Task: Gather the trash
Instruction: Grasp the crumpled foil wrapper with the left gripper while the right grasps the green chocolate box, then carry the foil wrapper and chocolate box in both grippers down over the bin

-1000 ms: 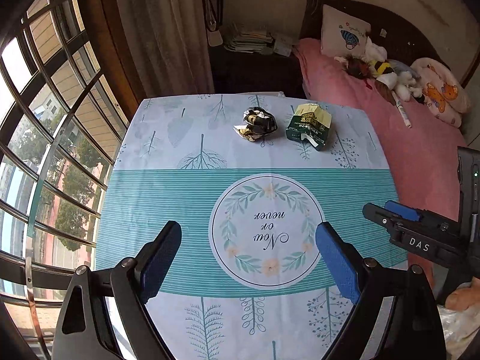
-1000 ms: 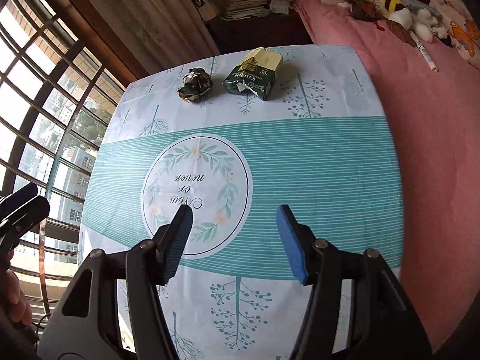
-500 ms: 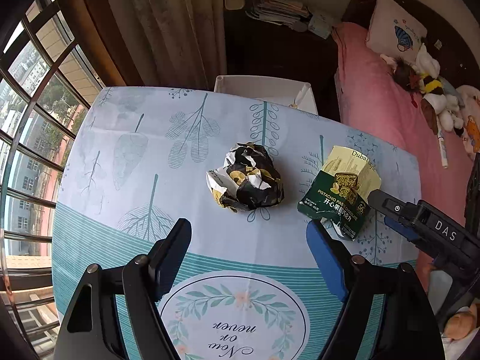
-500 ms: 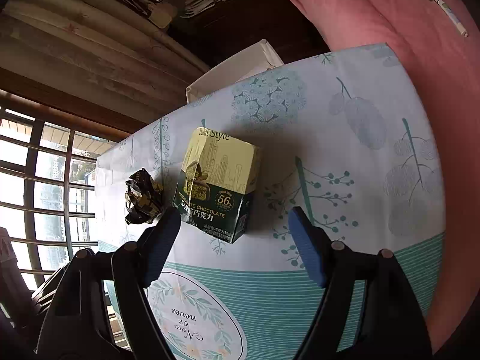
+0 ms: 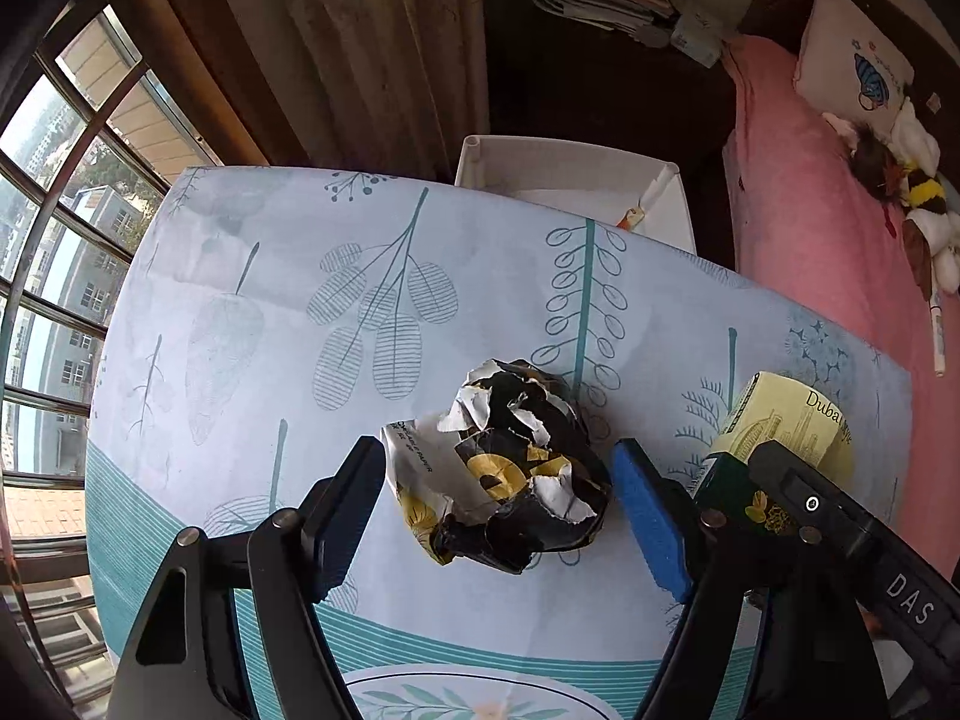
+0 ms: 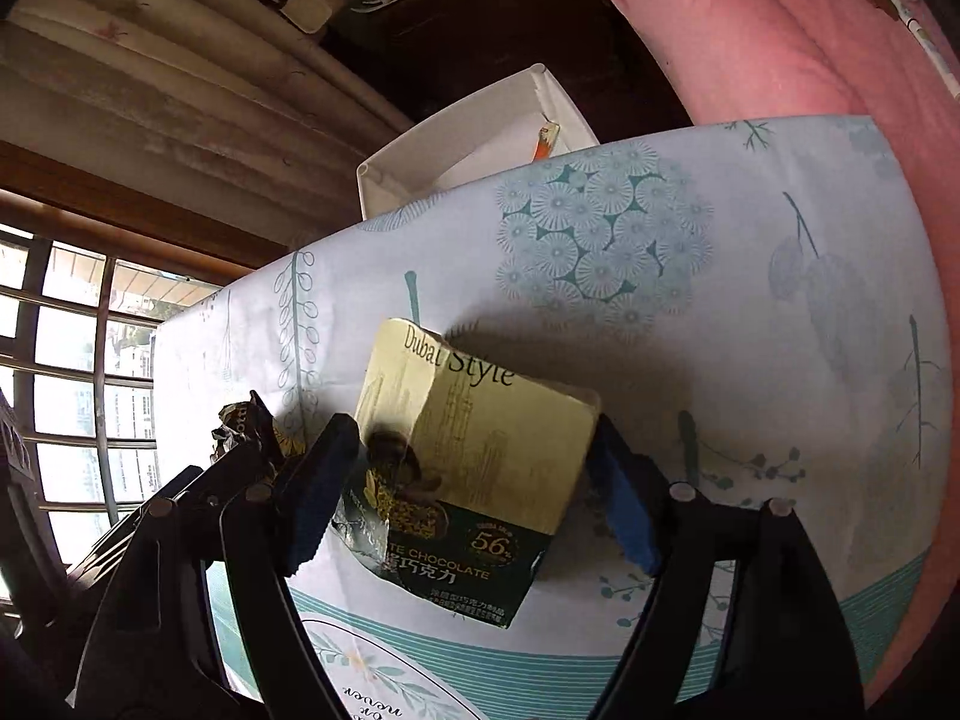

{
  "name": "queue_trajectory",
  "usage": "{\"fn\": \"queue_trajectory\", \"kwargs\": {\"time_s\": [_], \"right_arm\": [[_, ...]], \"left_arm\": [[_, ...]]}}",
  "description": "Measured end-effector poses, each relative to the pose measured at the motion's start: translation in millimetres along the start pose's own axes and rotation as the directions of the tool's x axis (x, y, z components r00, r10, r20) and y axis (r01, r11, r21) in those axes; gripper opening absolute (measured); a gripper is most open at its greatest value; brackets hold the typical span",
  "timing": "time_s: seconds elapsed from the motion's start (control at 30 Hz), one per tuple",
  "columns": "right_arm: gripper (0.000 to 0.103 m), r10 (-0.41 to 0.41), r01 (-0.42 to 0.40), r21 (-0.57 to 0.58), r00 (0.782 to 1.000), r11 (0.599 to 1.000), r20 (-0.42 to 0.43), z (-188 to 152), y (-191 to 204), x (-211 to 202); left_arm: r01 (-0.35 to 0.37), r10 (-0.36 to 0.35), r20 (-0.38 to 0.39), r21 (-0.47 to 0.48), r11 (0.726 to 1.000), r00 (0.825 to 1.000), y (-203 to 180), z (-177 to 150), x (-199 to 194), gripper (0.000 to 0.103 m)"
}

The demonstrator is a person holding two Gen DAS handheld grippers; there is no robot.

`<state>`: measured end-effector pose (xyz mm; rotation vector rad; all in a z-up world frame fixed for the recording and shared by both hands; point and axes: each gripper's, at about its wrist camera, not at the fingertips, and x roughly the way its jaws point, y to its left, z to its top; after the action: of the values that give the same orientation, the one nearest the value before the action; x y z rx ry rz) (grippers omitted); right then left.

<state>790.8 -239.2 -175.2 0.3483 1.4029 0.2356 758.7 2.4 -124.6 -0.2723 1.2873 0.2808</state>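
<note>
Trash on the table (image 5: 252,276): crumpled wad (image 5: 504,474) just left of the carton (image 6: 474,468), white bin (image 5: 576,186) behind the table's far edge. Left gripper (image 5: 498,504) jaws closing around the wad, pads not yet touching. Right gripper (image 6: 462,492) jaws wide, carton between them, contact unclear, so we call it unheld. We judge the wad light, springy; squeeze its middle. Carton looks light, torn, crushable; we'd pinch its side walls mid-length.

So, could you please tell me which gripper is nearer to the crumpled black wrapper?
Left. The left gripper straddles the crumpled black wrapper, jaws closing but not yet pressing; the right gripper straddles the chocolate box beside it.
</note>
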Motion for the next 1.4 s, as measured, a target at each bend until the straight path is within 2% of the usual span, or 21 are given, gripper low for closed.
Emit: {"fn": "queue_trajectory", "kwargs": {"time_s": [0.13, 0.2, 0.3, 0.33, 0.4, 0.63, 0.9, 1.03, 1.17, 1.4], "right_arm": [[0.071, 0.006, -0.006, -0.024, 1.0, 1.0, 0.005, -4.6, 5.5, 0.3], [0.069, 0.019, -0.018, -0.024, 1.0, 1.0, 0.006, -7.3, 4.5, -1.7], [0.065, 0.048, -0.048, -0.025, 0.999, 0.999, 0.009, -11.4, 2.6, -3.9], [0.063, 0.049, -0.049, -0.033, 0.999, 0.998, 0.015, -13.7, 3.4, -5.4], [0.062, 0.054, -0.053, -0.052, 0.998, 0.997, 0.019, -19.5, 6.0, -8.3], [0.058, 0.099, -0.095, -0.093, 0.995, 0.991, 0.035, -48.1, 12.5, -31.9], [0.056, 0.136, -0.124, -0.142, 0.988, 0.982, 0.079, -95.1, 19.2, -83.9], [0.056, 0.131, -0.112, -0.177, 0.986, 0.978, 0.099, -133.2, 26.5, -108.0], [0.056, 0.124, -0.097, -0.205, 0.985, 0.974, 0.122, -186.1, 35.6, -136.6], [0.056, 0.069, -0.016, -0.233, 0.973, 0.972, 0.221, -330.8, 62.2, -199.4]], "left_arm": [[-0.024, 0.024, 0.0, 0.035, 0.999, 1.0, -1.5, 0.0, 13.3, 0.072], [-0.025, 0.024, 0.031, 0.054, 0.998, 0.999, -2.6, -1.9, 13.9, 0.071], [-0.052, 0.041, 0.091, 0.114, 0.992, 0.995, -9.2, -11.1, 6.4, 0.062], [-0.061, 0.046, 0.109, 0.133, 0.989, 0.993, -11.2, -14.2, 3.5, 0.058], [-0.052, 0.034, 0.101, 0.173, 0.984, 0.994, -14.5, -20.8, -0.6, 0.037], [-0.05, 0.032, 0.096, 0.189, 0.981, 0.995, -5.2, -58.0, -16.8, 0.037], [-0.033, 0.004, 0.131, 0.218, 0.975, 0.991, 23.9, -125.4, -60.6, 0.037], [-0.011, -0.022, 0.146, 0.227, 0.974, 0.989, 44.2, -164.6, -95.8, 0.037], [0.021, -0.063, 0.169, 0.237, 0.971, 0.984, 71.0, -211.5, -135.8, 0.037], [0.073, -0.142, 0.216, 0.3, 0.951, 0.966, 137.2, -323.3, -207.7, 0.037]]}}
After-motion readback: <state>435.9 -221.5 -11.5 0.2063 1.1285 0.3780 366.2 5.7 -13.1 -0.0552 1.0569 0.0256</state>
